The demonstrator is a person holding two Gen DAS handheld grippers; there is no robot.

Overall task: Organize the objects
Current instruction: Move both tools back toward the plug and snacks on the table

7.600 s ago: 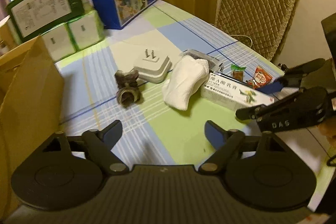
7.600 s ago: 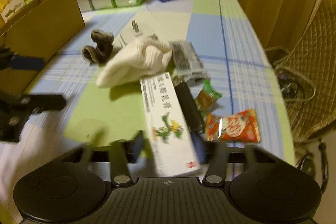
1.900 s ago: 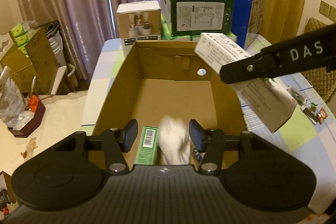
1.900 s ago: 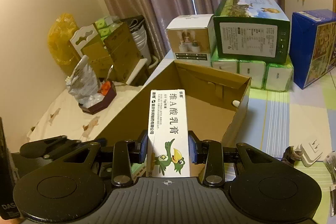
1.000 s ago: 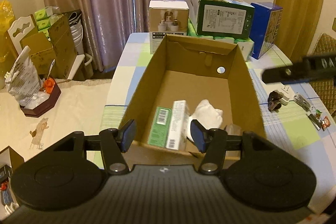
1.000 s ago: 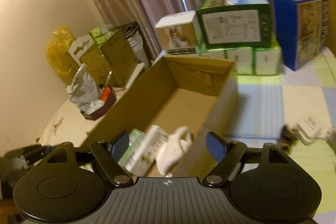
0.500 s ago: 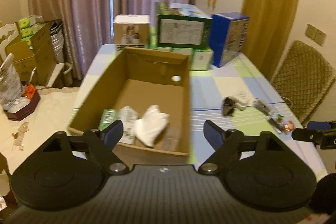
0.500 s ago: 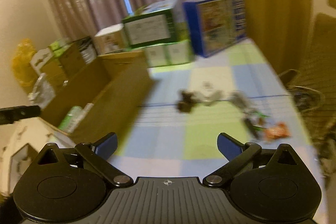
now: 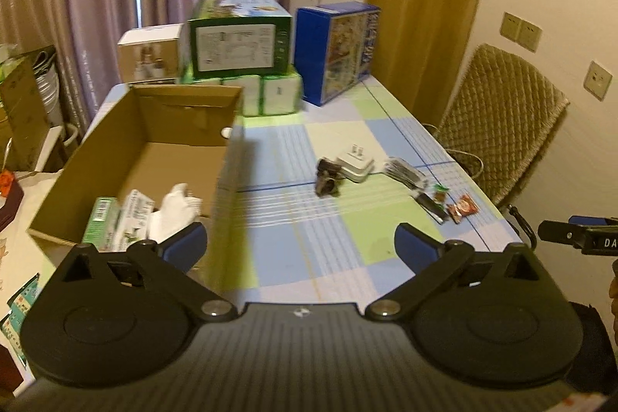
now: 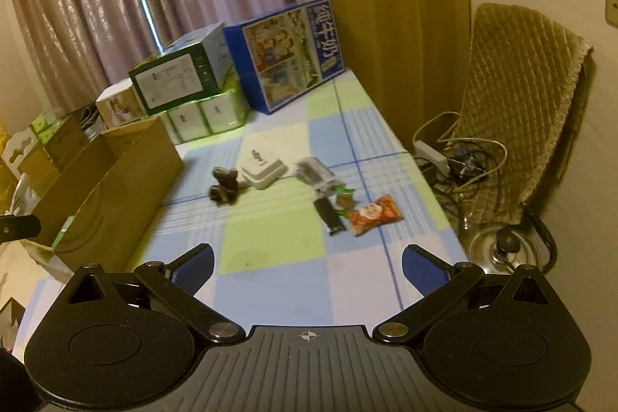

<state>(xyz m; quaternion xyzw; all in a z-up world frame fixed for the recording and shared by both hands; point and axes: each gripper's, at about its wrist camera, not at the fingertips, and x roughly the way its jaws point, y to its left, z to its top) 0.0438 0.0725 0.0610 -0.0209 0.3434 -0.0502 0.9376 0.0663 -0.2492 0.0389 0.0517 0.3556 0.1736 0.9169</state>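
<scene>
Two empty hand-held grippers above a checked table.

The left gripper (image 9: 300, 245) and right gripper (image 10: 308, 266) both have jaws spread wide. Left of frame, a cardboard box (image 9: 127, 157) holds a white cloth (image 9: 174, 209); a white charger (image 9: 355, 163) and red snack packet (image 10: 374, 214) lie mid-table.

**Both tongs spread wide and empty**

The left tongs (image 9: 299, 244) are held above the table's near edge, blue-padded fingers (image 9: 185, 245) far apart with nothing between them. The right tongs (image 10: 307, 263) hang likewise over the near edge, toward the right corner, jaws wide and empty. In the left wrist view, the right tongs' tip juts in from the right.
</scene>
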